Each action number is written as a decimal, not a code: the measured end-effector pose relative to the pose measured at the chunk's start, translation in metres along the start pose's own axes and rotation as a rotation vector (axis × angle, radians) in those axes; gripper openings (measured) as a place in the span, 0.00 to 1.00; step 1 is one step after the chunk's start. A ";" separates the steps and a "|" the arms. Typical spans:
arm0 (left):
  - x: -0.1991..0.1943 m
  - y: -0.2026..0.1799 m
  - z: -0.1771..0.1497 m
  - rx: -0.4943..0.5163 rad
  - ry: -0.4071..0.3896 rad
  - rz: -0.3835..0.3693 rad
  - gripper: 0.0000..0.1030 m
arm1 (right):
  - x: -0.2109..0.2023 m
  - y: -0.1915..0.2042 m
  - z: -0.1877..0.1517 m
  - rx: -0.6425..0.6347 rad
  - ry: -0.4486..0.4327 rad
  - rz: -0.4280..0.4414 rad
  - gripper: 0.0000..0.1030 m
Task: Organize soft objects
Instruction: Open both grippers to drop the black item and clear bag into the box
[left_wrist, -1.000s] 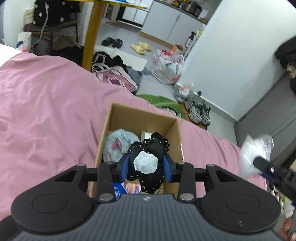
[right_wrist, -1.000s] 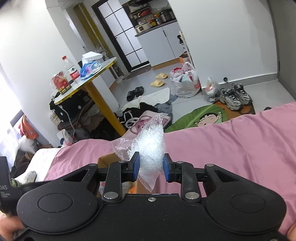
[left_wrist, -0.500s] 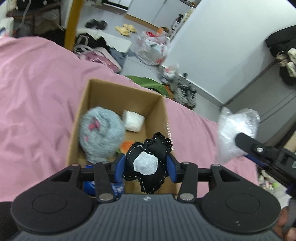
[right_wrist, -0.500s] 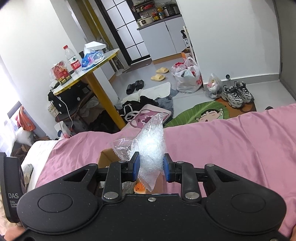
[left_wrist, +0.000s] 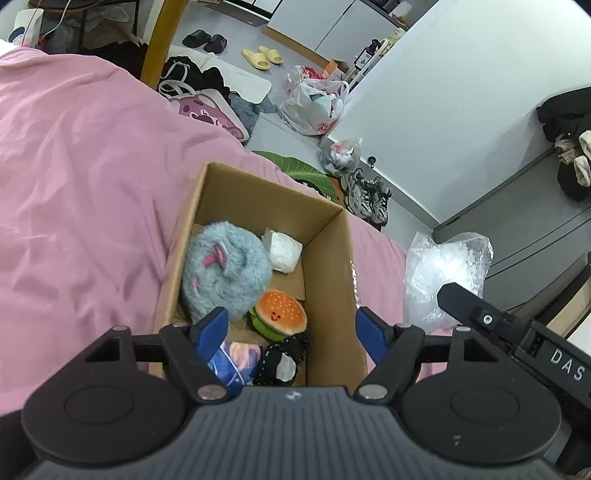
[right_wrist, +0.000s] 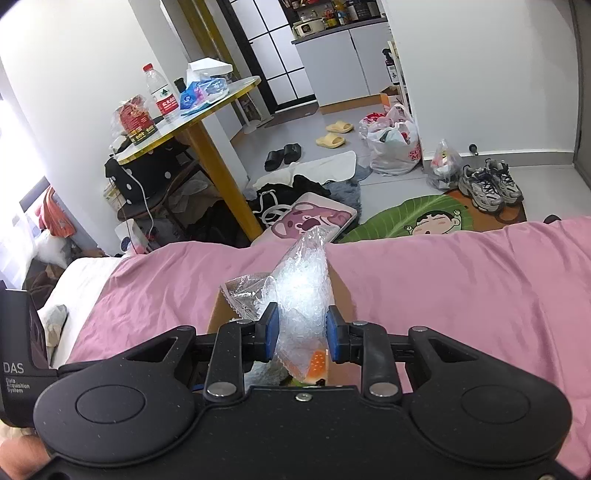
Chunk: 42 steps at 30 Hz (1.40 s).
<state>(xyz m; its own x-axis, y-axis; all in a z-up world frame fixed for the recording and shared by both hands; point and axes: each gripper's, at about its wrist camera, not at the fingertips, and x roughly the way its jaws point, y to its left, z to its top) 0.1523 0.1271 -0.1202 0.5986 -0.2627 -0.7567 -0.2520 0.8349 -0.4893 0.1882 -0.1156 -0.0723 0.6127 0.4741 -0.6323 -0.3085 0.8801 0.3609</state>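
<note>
A cardboard box (left_wrist: 332, 266) sits on the pink bedspread (left_wrist: 81, 177). Inside lie a grey-blue furry plush (left_wrist: 225, 269), a white wrapped bundle (left_wrist: 282, 251), a burger plush (left_wrist: 282, 312), a blue printed item (left_wrist: 236, 363) and a black-and-white stitched plush (left_wrist: 282, 363). My left gripper (left_wrist: 291, 330) hangs open above the box's near end, nothing between its fingers. My right gripper (right_wrist: 301, 332) is shut on a clear bag of white beads (right_wrist: 303, 291), held over the box (right_wrist: 218, 317); the same bag (left_wrist: 443, 273) shows right of the box in the left wrist view.
Beyond the bed's edge the floor holds a leaf-shaped rug (right_wrist: 417, 218), sneakers (right_wrist: 487, 188), plastic bags (right_wrist: 391, 144), slippers (right_wrist: 332, 134) and a pink pillow (right_wrist: 310, 221). A yellow-legged round table (right_wrist: 207, 110) carries a bottle and packets.
My left gripper opened and the black-and-white plush dropped into the near end of the box. The right gripper moved closer over the box, still gripping the bag.
</note>
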 end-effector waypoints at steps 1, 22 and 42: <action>-0.001 0.000 0.001 0.005 -0.003 0.006 0.72 | 0.000 0.001 -0.001 0.000 0.000 0.002 0.26; -0.031 0.013 0.014 0.012 -0.072 0.106 0.72 | 0.004 0.001 0.016 0.068 -0.008 0.108 0.56; -0.043 -0.039 -0.004 0.136 -0.104 0.215 0.82 | -0.036 -0.042 -0.004 0.117 -0.027 0.111 0.78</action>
<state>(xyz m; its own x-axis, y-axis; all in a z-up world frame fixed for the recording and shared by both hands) 0.1335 0.1042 -0.0700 0.6192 -0.0271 -0.7848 -0.2816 0.9253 -0.2540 0.1761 -0.1694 -0.0674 0.5995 0.5656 -0.5663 -0.2890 0.8128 0.5058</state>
